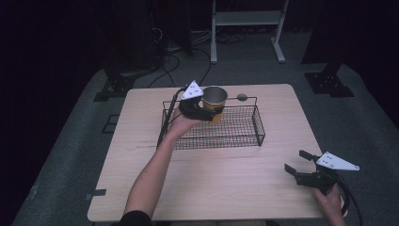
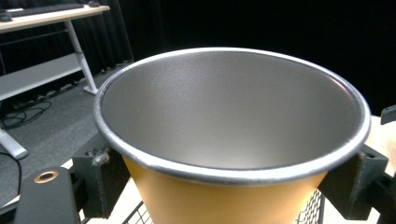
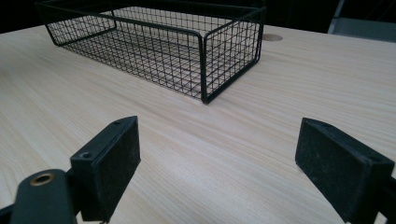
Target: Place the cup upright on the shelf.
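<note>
Table point(image 1: 211, 188) is topped by one wire basket point(image 1: 244, 136). One yellow cup point(image 1: 215, 103) is held upright above the basket's left end, likely for lowering in, clamped by the left gripper point(image 1: 203, 112). The right gripper point(image 1: 296, 162) is parked aside, jaws wide apart, empty.

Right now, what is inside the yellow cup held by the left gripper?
Nothing visible: the cup shows bare silver lining along its inner wall in the left gripper view. Its near rim covers the very bottom, so that part cannot be checked. The left gripper clamps its sides.
</note>
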The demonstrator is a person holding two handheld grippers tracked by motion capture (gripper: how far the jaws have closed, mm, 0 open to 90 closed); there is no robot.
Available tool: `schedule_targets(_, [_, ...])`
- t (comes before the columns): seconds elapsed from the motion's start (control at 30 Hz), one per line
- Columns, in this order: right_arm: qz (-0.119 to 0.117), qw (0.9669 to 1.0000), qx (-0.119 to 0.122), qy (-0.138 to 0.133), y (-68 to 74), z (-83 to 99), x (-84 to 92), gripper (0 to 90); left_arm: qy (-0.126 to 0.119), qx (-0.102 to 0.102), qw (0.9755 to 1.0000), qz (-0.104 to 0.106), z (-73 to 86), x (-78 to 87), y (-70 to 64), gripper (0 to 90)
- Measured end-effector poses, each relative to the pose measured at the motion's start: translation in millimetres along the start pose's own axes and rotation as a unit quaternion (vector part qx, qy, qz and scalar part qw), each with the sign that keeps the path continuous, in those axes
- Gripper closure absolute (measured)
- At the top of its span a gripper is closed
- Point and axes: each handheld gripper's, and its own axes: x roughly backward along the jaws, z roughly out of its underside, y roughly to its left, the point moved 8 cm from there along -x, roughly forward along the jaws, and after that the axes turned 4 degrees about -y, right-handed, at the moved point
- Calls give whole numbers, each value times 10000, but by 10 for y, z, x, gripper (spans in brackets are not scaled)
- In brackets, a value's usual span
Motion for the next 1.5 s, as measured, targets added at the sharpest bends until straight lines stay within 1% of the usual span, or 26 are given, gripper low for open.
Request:
schedule_targets(0.07, [-2, 10000, -2, -3, 0, -1, 2, 130, 3, 11, 10000, 31, -3, -35, 28, 145])
schedule_targets(0.1, [-4, 10000, 5, -8, 2, -1, 2, 130, 4, 50, 10000, 70, 6, -54, 49, 145])
schedule_targets(0.17, [-1, 10000, -1, -1, 0, 0, 2, 130, 31, 62, 9999, 95, 19, -65, 57, 145])
schedule_targets(0.27, [1, 10000, -18, -8, -4, -1, 3, 130, 82, 33, 9998, 163, 63, -99, 72, 144])
schedule_targets(0.33, [2, 10000, -17, -16, -3, -2, 5, 130, 125, 64, 9997, 217, 106, -119, 89, 144])
schedule_targets(0.37, [2, 10000, -17, -12, -3, -2, 4, 130, 177, 63, 9995, 239, 134, -130, 95, 144])
schedule_targets(0.4, [2, 10000, -17, -12, -3, -2, 4, 130, 177, 63, 9995, 239, 134, -130, 95, 144])
schedule_targets(0.43, [-2, 10000, -21, -14, -4, -2, 4, 130, 272, 33, 9993, 267, 177, -146, 99, 144])
schedule_targets(0.53, [-6, 10000, -18, -16, -3, -2, 4, 130, 328, 13, 9990, 288, 210, -159, 103, 144])
schedule_targets(0.57, [-2, 10000, -3, -14, 0, -1, 4, 130, 368, 41, 9988, 335, 241, -172, 102, 143])
schedule_targets(0.6, [-2, 10000, -3, -14, 0, -1, 4, 130, 368, 41, 9988, 335, 241, -172, 102, 143])
schedule_targets(0.63, [-2, 10000, -1, -4, 0, 0, 2, 130, 462, 15, 9983, 360, 283, -193, 95, 143])
schedule_targets(0.67, [-2, 10000, -1, -4, 0, 0, 2, 130, 462, 15, 9983, 360, 283, -193, 95, 143])
schedule_targets(0.73, [-6, 10000, -19, -16, -4, -2, 4, 130, 635, -81, 9972, 376, 345, -215, 85, 143])
schedule_targets(0.77, [-6, 10000, -19, -16, -4, -2, 4, 130, 635, -81, 9972, 376, 345, -215, 85, 143])
schedule_targets(0.87, [-2, 10000, 0, -9, 0, -1, 3, 130, 802, -132, 9960, 372, 432, -234, 85, 143])
schedule_targets(0.93, [-2, 10000, 2, -8, -1, 0, 2, 130, 852, -153, 9955, 382, 455, -239, 85, 143])
schedule_targets(1.0, [-3, 10000, -12, -10, -2, -1, 3, 130, 963, -275, 9943, 367, 501, -248, 94, 143])
schedule_targets(1.07, [-5, 10000, -10, -16, -2, -2, 4, 130, 959, -208, 9943, 422, 537, -257, 102, 142])
schedule_targets(1.13, [-5, 10000, -8, -15, -1, -2, 4, 130, 978, -187, 9940, 454, 560, -265, 99, 142])
schedule_targets(1.2, [-4, 10000, -10, -14, -2, -2, 4, 130, 1069, -239, 9929, 468, 605, -283, 97, 141])
schedule_targets(1.33, [-5, 10000, -6, -17, -2, -2, 4, 130, 1154, -208, 9916, 546, 665, -310, 94, 140])
schedule_targets(1.37, [-5, 10000, -2, -15, -1, -2, 4, 130, 1211, -203, 9907, 589, 699, -326, 84, 140])
schedule_targets(1.4, [-5, 10000, -2, -15, -1, -2, 4, 130, 1211, -203, 9907, 589, 699, -326, 84, 140])
schedule_targets(1.43, [-11, 10000, -7, -20, -2, -3, 5, 130, 1275, -238, 9896, 620, 732, -341, 76, 140])
schedule_targets(1.5, [-13, 10000, -12, -24, -2, -3, 5, 130, 1316, -253, 9890, 626, 758, -355, 74, 136])
